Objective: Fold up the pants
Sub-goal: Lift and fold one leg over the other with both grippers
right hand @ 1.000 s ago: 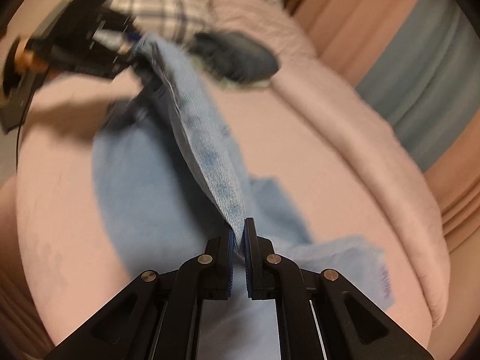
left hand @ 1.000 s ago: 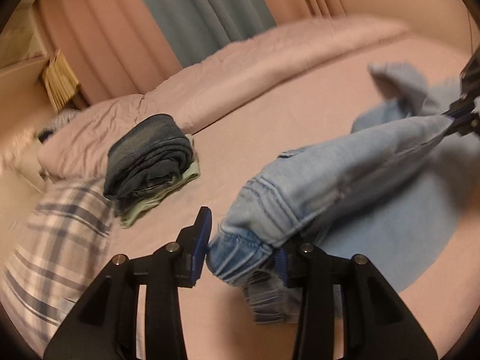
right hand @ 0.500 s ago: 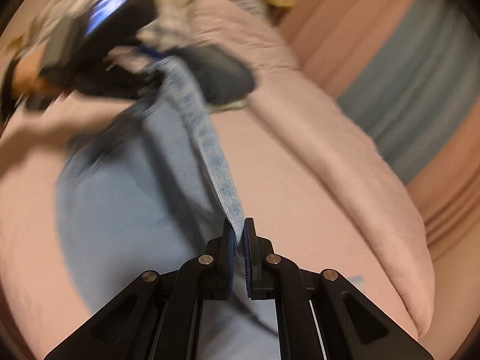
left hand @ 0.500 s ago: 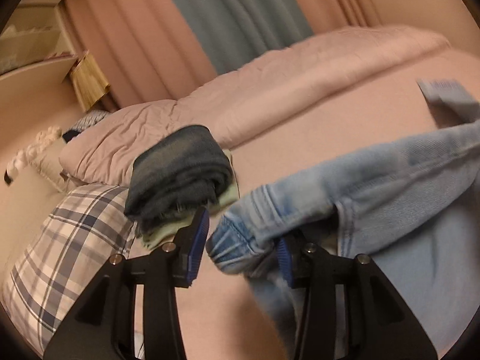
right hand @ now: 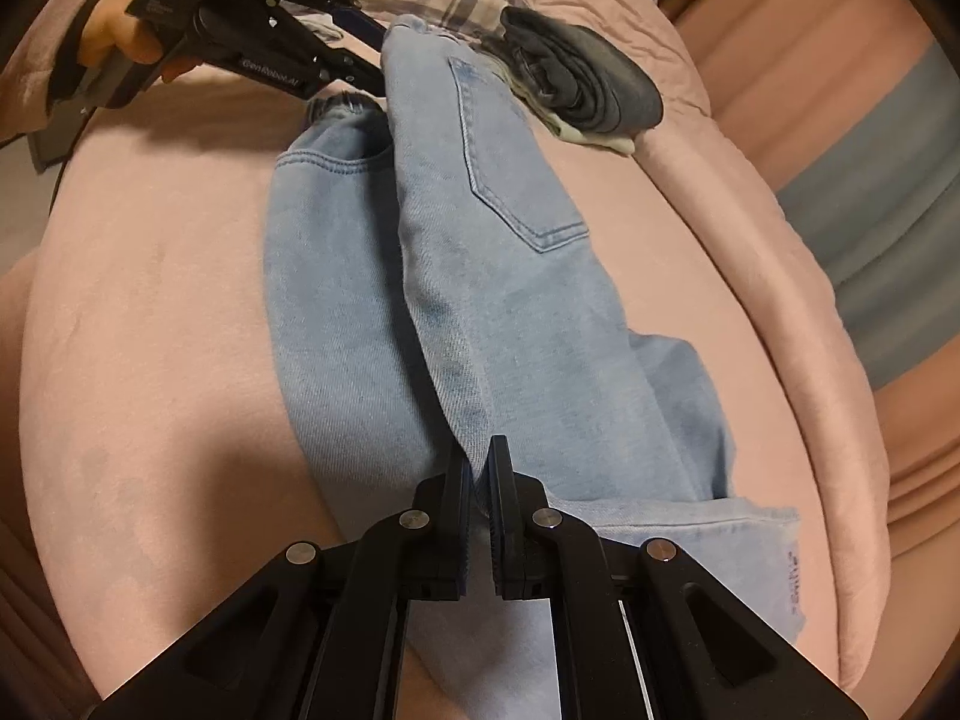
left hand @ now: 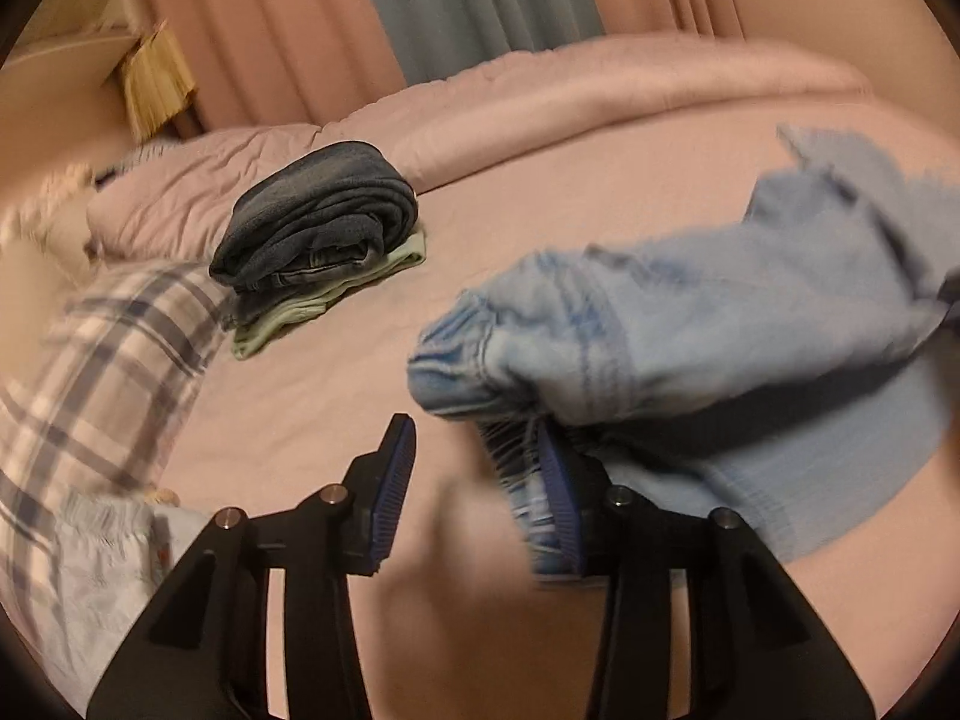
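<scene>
1. Waistband of the light-blue jeans [left hand: 690,330] lay against one pad only of your left gripper [left hand: 474,480], jaws spread; it could slip away.
2. Your right gripper [right hand: 478,480] pinched a leg fold over the pink bed [right hand: 150,300]; tugging could undo the fold.

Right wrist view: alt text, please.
Black two-finger tongs pinch a leg of light blue denim pants stretched across a pink bed. At the far end, the other tongs reach the waistband beside a folded dark denim stack.

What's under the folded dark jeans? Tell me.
Under the dark jeans lies a folded pale green garment, with only its edges showing. Whether anything lies beneath that is hidden; the stack sits on the pink bed.
</scene>
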{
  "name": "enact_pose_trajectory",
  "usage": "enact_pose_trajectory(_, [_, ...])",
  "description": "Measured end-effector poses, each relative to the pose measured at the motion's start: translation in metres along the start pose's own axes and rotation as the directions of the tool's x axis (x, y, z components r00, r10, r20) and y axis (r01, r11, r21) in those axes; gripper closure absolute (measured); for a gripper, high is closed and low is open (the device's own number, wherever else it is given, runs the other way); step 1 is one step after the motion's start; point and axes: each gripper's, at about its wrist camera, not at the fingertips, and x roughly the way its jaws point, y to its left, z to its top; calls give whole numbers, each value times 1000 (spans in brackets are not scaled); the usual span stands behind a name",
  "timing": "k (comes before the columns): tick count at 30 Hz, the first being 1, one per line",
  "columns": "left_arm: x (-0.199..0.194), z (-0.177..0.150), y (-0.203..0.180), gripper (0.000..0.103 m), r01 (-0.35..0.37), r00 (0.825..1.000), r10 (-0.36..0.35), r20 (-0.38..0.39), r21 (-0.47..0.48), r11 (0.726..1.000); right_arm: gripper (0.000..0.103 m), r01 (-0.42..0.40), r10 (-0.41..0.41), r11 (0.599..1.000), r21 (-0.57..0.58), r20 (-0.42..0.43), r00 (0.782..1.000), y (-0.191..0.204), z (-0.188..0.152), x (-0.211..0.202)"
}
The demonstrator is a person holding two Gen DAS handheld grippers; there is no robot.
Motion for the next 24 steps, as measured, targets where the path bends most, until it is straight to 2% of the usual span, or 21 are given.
enact_pose_trajectory(1, [-6,-1,7,48,60,998,-61,-2,-100,993,97,5,-5,1000,2,2,1000,3,-1,-6])
enact_pose_trajectory(2, [-11,-3,16,26,112,993,-116,-4,-216,970,97,7,-7,1000,7,3,1000,8,-3,-12])
enact_pose_trajectory(3, [-16,-8,23,14,141,989,-145,10,-303,942,97,11,-11,1000,9,4,1000,10,-4,-14])
enact_pose_trajectory(5, [-24,-17,33,15,211,976,-209,53,-436,875,97,11,-11,1000,24,9,1000,13,-4,-14])
enact_pose_trajectory(7, [-26,-20,35,15,230,970,-238,52,-515,826,97,5,-5,999,40,7,1000,13,-4,-11])
enact_pose_trajectory(9, [-24,-17,34,17,281,953,-294,75,-584,762,97,1,-2,998,58,9,1000,13,-5,-10])
enact_pose_trajectory(10, [-21,-14,35,17,315,939,-332,92,-620,718,97,1,-1,998,67,11,1000,12,-6,-10])
enact_pose_trajectory(12, [-12,-7,34,17,392,899,-413,147,-693,605,97,-4,2,995,97,17,1000,10,-7,-12])
enact_pose_trajectory(13, [-5,-2,34,18,409,884,-438,165,-727,551,97,-5,2,994,109,21,1000,9,-8,-12])
enact_pose_trajectory(14, [2,1,35,25,412,876,-451,172,-754,512,97,-6,3,992,123,24,1000,8,-8,-13])
enact_pose_trajectory(15, [9,5,36,35,405,873,-456,174,-780,477,97,-5,2,992,129,26,1000,8,-9,-13])
enact_pose_trajectory(16, [14,8,36,44,367,885,-440,151,-806,464,97,-4,0,992,129,26,1000,8,-9,-13])
enact_pose_trajectory(17, [18,11,37,70,334,897,-424,125,-822,462,97,1,-5,992,126,27,1000,8,-9,-12])
enact_pose_trajectory(18, [20,12,35,76,312,899,-424,110,-839,446,97,10,-14,993,119,28,1000,8,-8,-12])
enact_pose_trajectory(19, [17,12,36,77,308,902,-415,116,-846,435,97,17,-21,993,113,30,999,8,-8,-13])
enact_pose_trajectory(22, [-1,9,27,81,304,916,-381,125,-836,457,97,40,-45,993,113,45,998,6,-7,-20])
enact_pose_trajectory(24, [-13,-2,21,83,313,912,-387,134,-838,448,97,37,-43,992,123,51,998,5,-10,-27])
